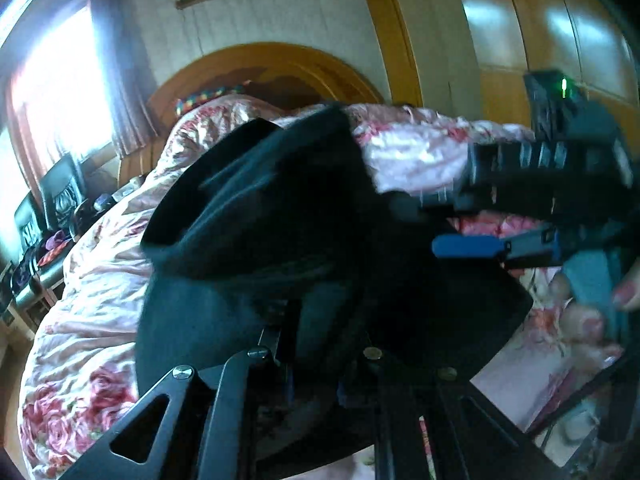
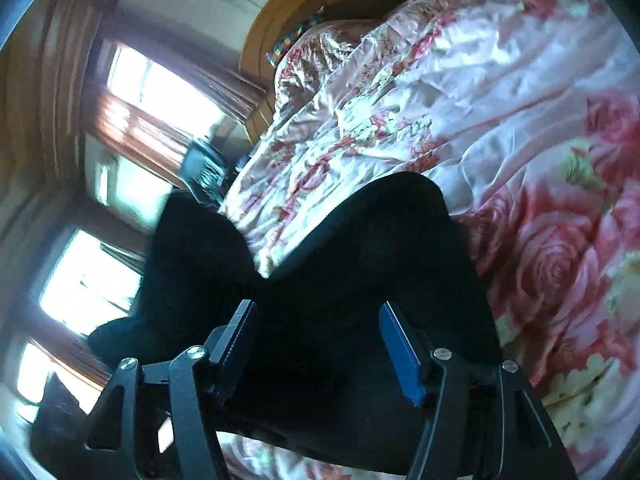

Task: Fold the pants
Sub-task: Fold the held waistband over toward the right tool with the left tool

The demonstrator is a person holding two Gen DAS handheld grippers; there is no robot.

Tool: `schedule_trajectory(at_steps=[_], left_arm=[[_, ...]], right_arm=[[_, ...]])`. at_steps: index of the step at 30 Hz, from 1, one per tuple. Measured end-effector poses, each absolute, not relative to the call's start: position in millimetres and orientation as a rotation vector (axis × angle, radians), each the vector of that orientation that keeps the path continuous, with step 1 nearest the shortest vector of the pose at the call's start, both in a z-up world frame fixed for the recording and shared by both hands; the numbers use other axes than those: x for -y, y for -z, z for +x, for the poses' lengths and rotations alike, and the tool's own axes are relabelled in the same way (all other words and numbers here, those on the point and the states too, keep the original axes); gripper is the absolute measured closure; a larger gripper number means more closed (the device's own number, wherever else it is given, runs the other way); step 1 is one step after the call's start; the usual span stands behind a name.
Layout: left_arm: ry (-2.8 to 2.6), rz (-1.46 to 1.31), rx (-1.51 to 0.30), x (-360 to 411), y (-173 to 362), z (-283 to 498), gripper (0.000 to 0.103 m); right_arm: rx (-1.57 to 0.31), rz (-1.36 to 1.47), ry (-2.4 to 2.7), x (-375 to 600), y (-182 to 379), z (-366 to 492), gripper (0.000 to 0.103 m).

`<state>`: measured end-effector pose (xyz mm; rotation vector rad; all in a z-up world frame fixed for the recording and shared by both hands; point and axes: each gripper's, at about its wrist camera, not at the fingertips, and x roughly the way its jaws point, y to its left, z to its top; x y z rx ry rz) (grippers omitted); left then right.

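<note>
The black pants point(image 1: 280, 240) hang bunched over the pink floral bed cover point(image 1: 92, 280). In the left wrist view the cloth drapes over my left gripper point(image 1: 316, 344) and hides its fingertips; its linkage stands close together. My right gripper point(image 1: 448, 224) enters from the right, its blue-padded finger point(image 1: 468, 246) and black finger at the pants' edge. In the right wrist view the right gripper point(image 2: 320, 344) has its fingers spread, with the black pants point(image 2: 360, 272) lying between and under them.
A wooden headboard point(image 1: 280, 64) stands at the far end of the bed. A wooden wardrobe point(image 1: 560, 40) is at the right. A bright window with curtains point(image 1: 60, 92) and a cluttered side table point(image 1: 40, 248) are at the left. A person's hand point(image 1: 628, 288) holds the right gripper.
</note>
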<state>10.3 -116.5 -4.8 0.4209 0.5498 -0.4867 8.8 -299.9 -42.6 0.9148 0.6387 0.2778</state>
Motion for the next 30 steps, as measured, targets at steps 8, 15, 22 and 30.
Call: schedule_trajectory(at_steps=[8, 15, 22, 30], left_arm=[[0.545, 0.443, -0.587, 123.8, 15.4, 5.5, 0.077], [0.626, 0.339, -0.6, 97.8, 11.6, -6.5, 0.076], [0.63, 0.26, -0.624, 91.3, 3.1, -7.4, 0.072], [0.657, 0.455, -0.563, 112.4, 8.6, -39.8, 0.064]], right_arm=[[-0.615, 1.044, -0.33, 311.2, 49.2, 7.5, 0.037], [-0.573, 1.127, -0.418, 314.8, 47.7, 6.0, 0.02], [-0.591, 1.078, -0.46, 303.6, 41.2, 10.5, 0.012], [-0.612, 1.061, -0.483, 301.6, 40.6, 15.7, 0.01]])
